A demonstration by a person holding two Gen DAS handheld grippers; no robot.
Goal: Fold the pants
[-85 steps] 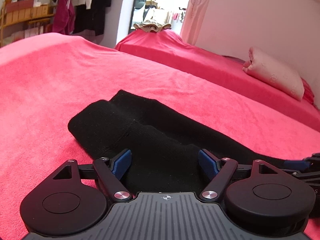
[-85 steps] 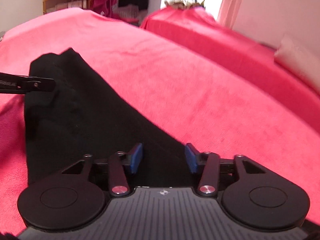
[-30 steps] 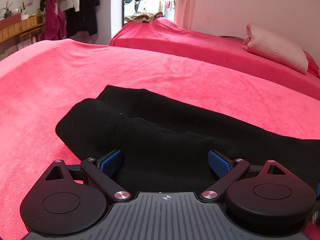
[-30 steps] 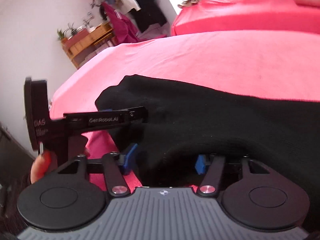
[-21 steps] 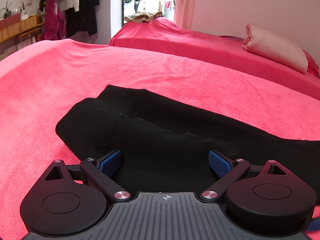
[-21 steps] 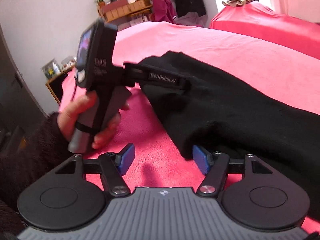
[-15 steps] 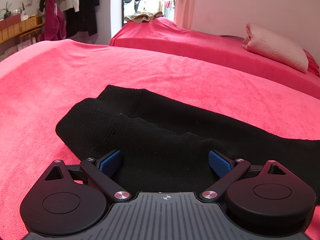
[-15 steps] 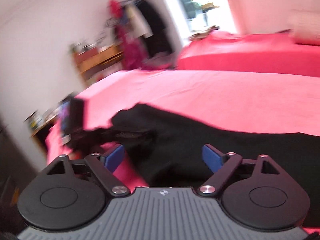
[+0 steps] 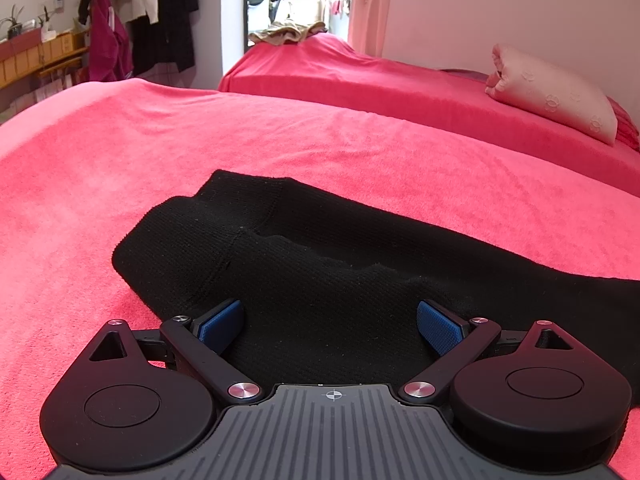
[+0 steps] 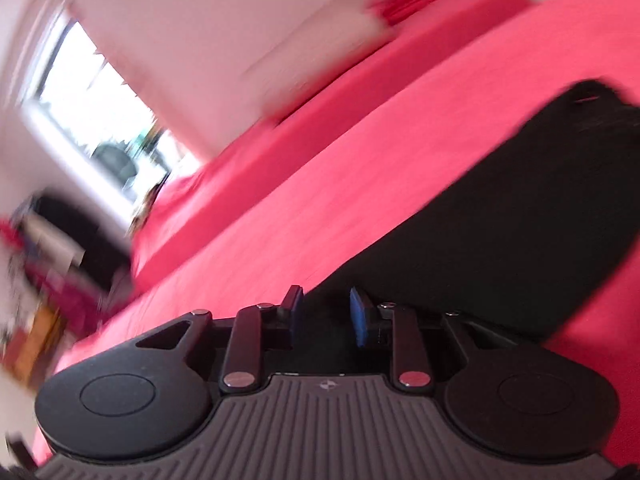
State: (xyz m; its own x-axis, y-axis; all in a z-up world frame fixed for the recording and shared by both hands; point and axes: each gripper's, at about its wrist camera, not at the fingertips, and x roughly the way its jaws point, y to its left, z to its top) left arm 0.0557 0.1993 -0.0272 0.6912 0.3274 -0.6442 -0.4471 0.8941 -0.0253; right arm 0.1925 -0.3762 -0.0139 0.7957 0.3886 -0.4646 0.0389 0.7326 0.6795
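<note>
Right wrist: hand-held gripper (image 10: 326,314) tilted, closing.

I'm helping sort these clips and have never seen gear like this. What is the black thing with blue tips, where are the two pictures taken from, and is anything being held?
No robot here: a person holds a hand tool in each hand, each with a camera looking along its two blue-tipped fingers. One picture is from the left gripper, its fingers wide apart above black pants lying on a red bedspread, gripping nothing. The tilted, blurred picture is from the right gripper, whose fingers are closing at the pants' edge; whether cloth is pinched is unclear.
</note>
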